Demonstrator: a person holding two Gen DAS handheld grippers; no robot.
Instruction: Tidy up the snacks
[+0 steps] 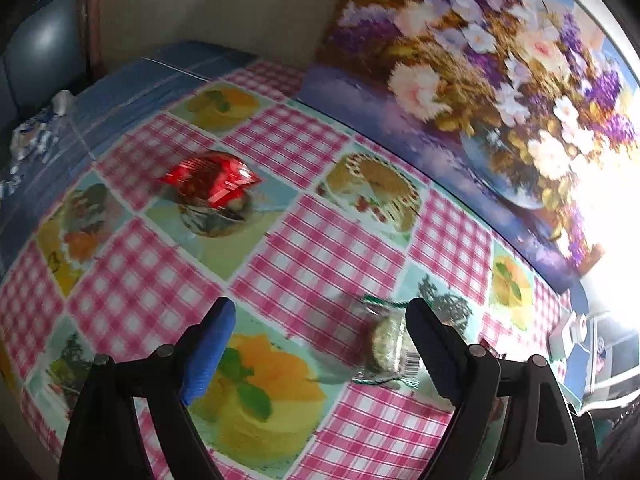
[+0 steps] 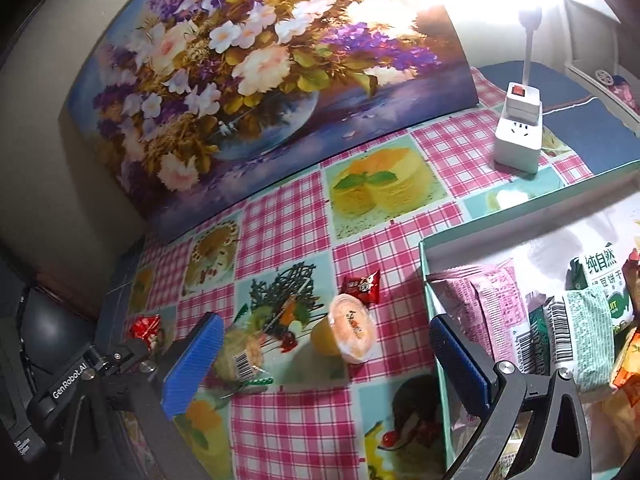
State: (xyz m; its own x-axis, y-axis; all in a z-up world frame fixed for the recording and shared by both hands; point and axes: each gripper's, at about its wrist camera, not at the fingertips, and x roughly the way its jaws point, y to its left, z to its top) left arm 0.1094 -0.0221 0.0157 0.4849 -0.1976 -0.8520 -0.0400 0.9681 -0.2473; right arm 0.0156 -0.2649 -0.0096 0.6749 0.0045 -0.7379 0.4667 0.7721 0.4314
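Observation:
My left gripper (image 1: 316, 320) is open above the checked tablecloth. A clear-wrapped green-trimmed cake (image 1: 386, 346) lies just inside its right finger. A red wrapped candy (image 1: 212, 178) lies further off at the left. My right gripper (image 2: 324, 338) is open. An orange jelly cup (image 2: 348, 330) lies on its side between its fingers, and a small red packet (image 2: 363, 285) lies just beyond. The wrapped cake (image 2: 240, 354) and the red candy (image 2: 146, 328) show at the left. A box (image 2: 430, 276) at the right holds several snack packets (image 2: 484, 300).
A flower painting (image 2: 256, 68) leans against the wall behind the table. A white power strip cube with a lamp (image 2: 518, 136) stands at the back right. The left gripper's body (image 2: 80, 372) shows at the lower left of the right wrist view.

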